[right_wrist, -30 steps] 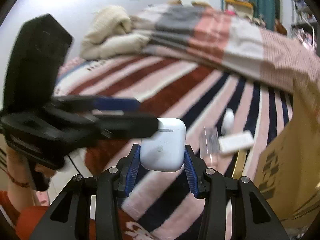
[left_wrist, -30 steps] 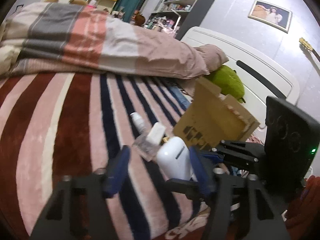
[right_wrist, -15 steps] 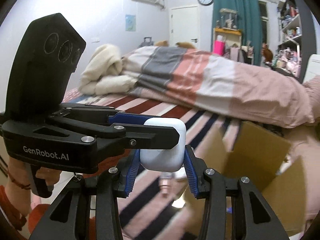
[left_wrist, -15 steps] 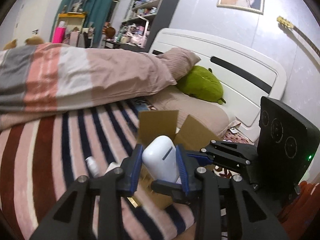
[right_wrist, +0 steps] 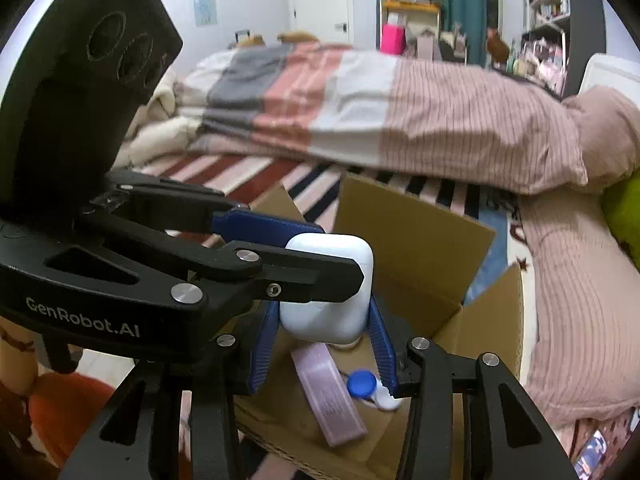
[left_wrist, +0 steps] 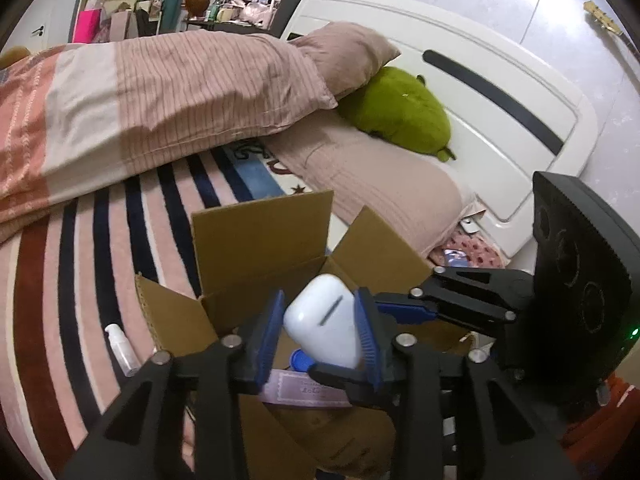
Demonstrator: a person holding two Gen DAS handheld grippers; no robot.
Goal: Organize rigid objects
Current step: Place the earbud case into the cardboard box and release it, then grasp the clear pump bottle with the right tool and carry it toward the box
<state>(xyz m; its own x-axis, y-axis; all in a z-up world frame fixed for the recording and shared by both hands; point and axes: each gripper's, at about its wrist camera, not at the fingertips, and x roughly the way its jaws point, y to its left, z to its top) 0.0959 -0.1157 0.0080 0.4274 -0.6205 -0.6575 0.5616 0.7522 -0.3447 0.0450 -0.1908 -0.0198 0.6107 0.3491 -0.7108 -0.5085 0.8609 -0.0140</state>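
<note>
Left gripper (left_wrist: 320,320) and right gripper (right_wrist: 324,320) both clamp the white earbud case (left_wrist: 322,326), held above the open cardboard box (left_wrist: 260,240). Below it lie a pink packet (right_wrist: 328,392) and blue cap (right_wrist: 361,384).

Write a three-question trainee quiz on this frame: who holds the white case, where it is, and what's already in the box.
1. True or false: both the left gripper and the right gripper have their jaws on the white earbud case.
2. The case is held: A) on the striped blanket, B) above the open cardboard box, C) beside the green plush.
3. Name one item lying in the box.

Key: 1 true. 2 B. 3 the pink flat pack, or the blue-capped item.
</note>
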